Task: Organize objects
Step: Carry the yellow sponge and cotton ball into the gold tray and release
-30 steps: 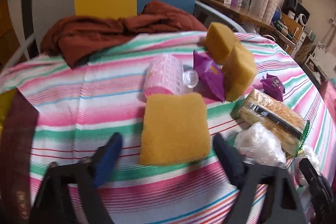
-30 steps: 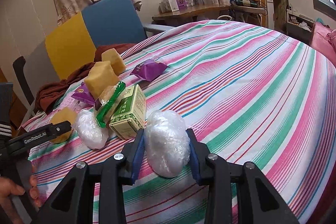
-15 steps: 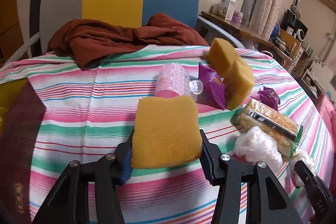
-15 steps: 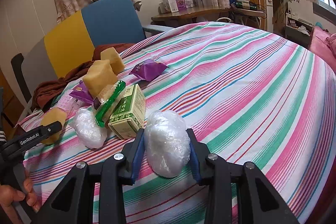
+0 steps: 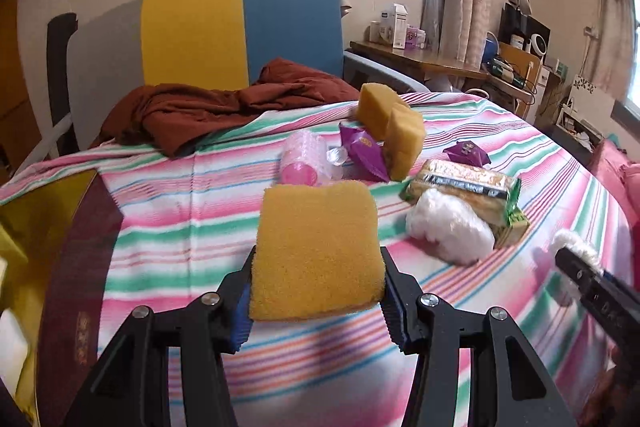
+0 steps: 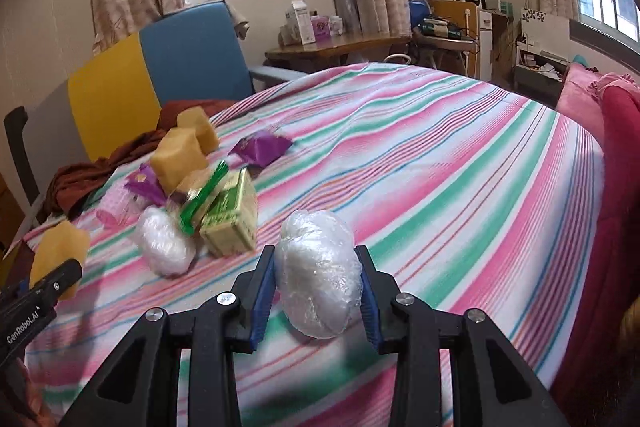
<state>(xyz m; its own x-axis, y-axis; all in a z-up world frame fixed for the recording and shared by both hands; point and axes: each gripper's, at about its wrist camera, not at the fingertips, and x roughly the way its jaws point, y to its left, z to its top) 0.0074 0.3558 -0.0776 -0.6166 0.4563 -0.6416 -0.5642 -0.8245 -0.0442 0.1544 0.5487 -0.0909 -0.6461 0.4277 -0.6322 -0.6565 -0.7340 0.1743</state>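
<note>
Left hand-held gripper (image 5: 316,297) lately closed, now clamped around yellow sponge (image 5: 316,251).

so the left gripper (image 5: 316,291) closes its fingers onto the yellow sponge (image 5: 316,251) and now it's lifted off the striped cloth (image 5: 168,219), closer to the camera.

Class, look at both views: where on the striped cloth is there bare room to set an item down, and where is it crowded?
Bare: the wide striped tablecloth between the purple packet and the pink cushion; also the strip between the maroon box and the pink roller. Crowded: around the green box, the sponges and the loose wrapped bundle.
</note>
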